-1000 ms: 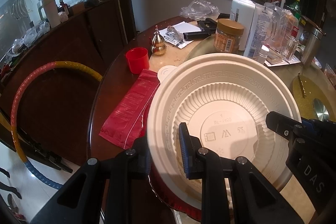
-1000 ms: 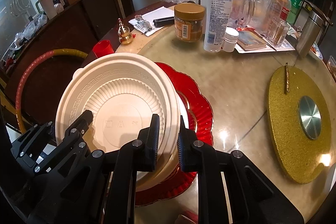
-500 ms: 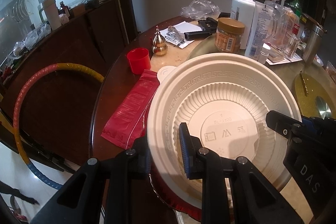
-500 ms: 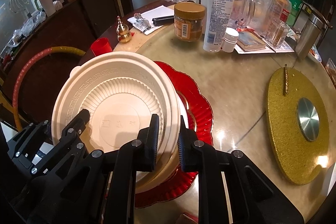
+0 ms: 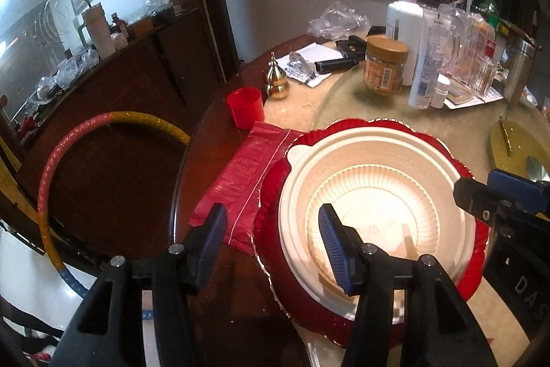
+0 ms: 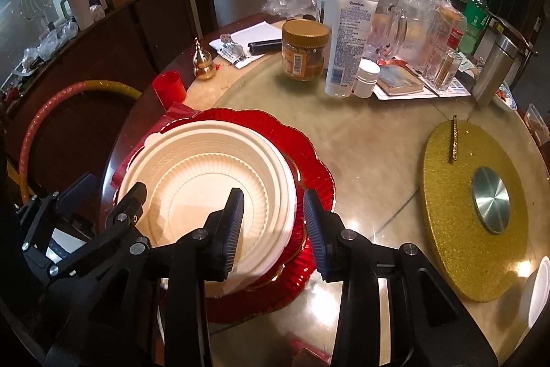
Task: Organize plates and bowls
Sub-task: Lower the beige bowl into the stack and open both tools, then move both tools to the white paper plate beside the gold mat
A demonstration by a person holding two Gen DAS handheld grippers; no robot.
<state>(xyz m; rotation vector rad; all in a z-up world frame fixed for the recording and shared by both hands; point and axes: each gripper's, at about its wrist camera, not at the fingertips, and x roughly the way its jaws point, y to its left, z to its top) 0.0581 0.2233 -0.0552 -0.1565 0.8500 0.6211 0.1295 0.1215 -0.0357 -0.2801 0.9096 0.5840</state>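
A cream ribbed disposable bowl [image 5: 378, 181] [image 6: 206, 167] rests level in a red scalloped plate [image 5: 270, 191] [image 6: 309, 153] on the round table. In the left wrist view my left gripper [image 5: 271, 243] straddles the bowl's left rim, one finger inside and one outside. Its jaws are opening and the pads are off the rim. My right gripper [image 6: 275, 229] straddles the right rim the same way, jaws opening, pads apart from the bowl. Each gripper also shows in the other's view: the right gripper [image 5: 498, 205] and the left gripper [image 6: 103, 205].
A red bag [image 5: 240, 181] and red cup [image 5: 245, 107] lie left of the plate, by the table's edge. A brass gourd [image 5: 276, 79], jar [image 6: 304, 50], lotion bottles [image 6: 347, 40] and steel flask [image 6: 493, 71] crowd the back. A gold round mat [image 6: 471, 212] lies right.
The bowl, held up and tilted between both grippers, has come down flat onto the red plate. Both grippers have let go of its rim and spread their jaws.
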